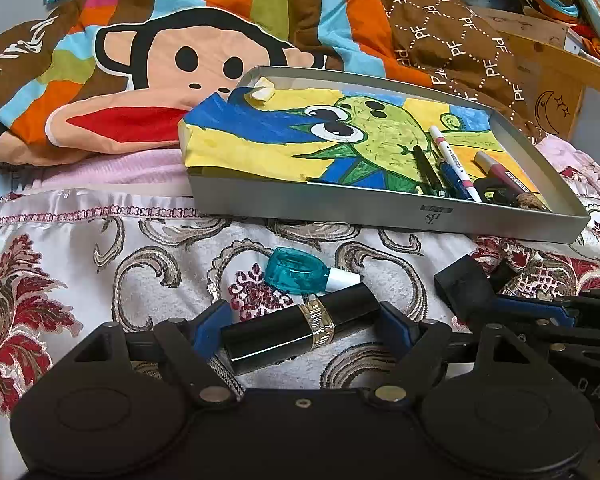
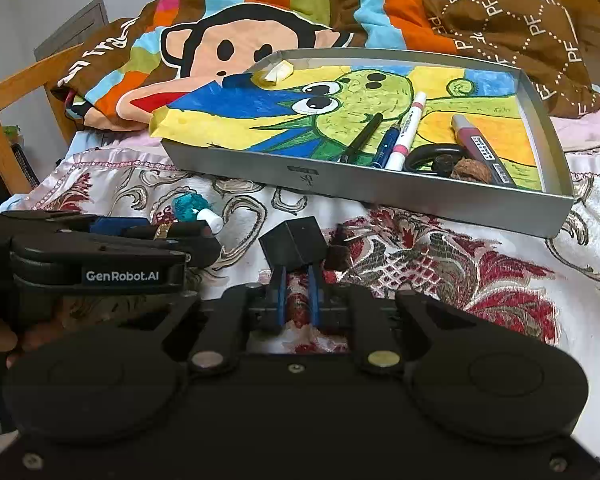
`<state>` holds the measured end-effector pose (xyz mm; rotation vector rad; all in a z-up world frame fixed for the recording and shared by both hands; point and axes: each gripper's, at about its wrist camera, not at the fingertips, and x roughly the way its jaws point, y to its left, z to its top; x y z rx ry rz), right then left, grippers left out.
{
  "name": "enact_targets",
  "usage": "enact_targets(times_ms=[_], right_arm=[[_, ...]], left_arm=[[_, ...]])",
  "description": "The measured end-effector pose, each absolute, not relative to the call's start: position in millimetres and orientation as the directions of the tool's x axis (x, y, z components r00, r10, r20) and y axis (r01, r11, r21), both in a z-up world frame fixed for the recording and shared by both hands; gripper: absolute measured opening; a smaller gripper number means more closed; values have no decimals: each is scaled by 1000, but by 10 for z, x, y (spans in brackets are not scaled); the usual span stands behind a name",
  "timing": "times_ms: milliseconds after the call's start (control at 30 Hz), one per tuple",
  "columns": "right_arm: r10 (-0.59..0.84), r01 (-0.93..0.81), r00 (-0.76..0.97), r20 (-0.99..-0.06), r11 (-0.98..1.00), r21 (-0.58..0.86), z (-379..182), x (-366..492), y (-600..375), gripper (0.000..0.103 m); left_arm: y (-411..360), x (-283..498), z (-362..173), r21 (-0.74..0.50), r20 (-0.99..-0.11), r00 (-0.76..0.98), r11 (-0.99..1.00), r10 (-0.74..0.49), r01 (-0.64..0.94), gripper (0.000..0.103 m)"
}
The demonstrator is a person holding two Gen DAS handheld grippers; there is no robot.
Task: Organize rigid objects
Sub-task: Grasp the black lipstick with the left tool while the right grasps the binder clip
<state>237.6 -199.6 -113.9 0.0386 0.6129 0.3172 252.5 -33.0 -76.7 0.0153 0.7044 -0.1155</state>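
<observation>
The left gripper (image 1: 302,330) is sitting low over the patterned bedspread (image 1: 100,272) with its blue-padded fingers (image 1: 210,322) spread wide, and a black lipstick tube with a gold band (image 1: 300,330) is lying crosswise between them; whether the pads are actually pressing on its ends cannot be told, so the tube may be merely bracketed. Just ahead of that claw, almost touching the far side of the tube, a teal bottle with a white cap (image 1: 304,274) is lying on its side. To the claw's right, the right gripper (image 2: 296,280) is lying close alongside, its fingers drawn nearly together with only a narrow slit of bedspread showing between the pads, and a small black block (image 2: 292,246) is sitting right at its fingertips; a grip on it cannot be confirmed. Farther ahead of both claws, well beyond the teal bottle, a shallow grey metal tray (image 1: 340,204) is resting on the bed, lined with a bright frog drawing (image 1: 340,136). Its right end is holding a black pen (image 2: 362,136), a blue pen (image 2: 388,144), a pink-and-white marker (image 2: 408,130), a pink tube (image 2: 480,148), black scissors (image 2: 428,156) and a walnut (image 2: 470,170). Behind the tray a monkey-print quilt (image 1: 160,72) is bunching up.
</observation>
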Motion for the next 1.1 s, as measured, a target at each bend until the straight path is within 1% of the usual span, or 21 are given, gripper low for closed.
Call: enact_targets(times_ms=[333, 567, 867, 933, 1067, 1100], right_arm=[[322, -306, 775, -544, 944, 123, -1064, 2342, -1994, 1], [335, -323, 788, -517, 939, 117, -918, 2255, -1979, 0], [308, -301, 811, -497, 949, 97, -715, 2173, -2090, 0], [290, -271, 814, -504, 956, 112, -710, 2171, -2167, 6], [242, -220, 825, -511, 970, 104, -764, 2217, -2254, 11], [237, -214, 825, -514, 971, 104, -784, 2241, -2266, 15]], left_arm=[[-319, 2515, -737, -44, -641, 760, 994, -107, 103, 80], [-277, 2506, -675, -94, -636, 762, 992, -122, 81, 80], [-319, 2439, -576, -90, -598, 792, 992, -124, 87, 80], [-320, 2440, -581, -90, -599, 791, 992, -123, 86, 80], [-304, 2448, -604, -96, -605, 787, 992, -123, 82, 80], [-300, 2450, -612, -97, -607, 785, 992, -123, 81, 80]])
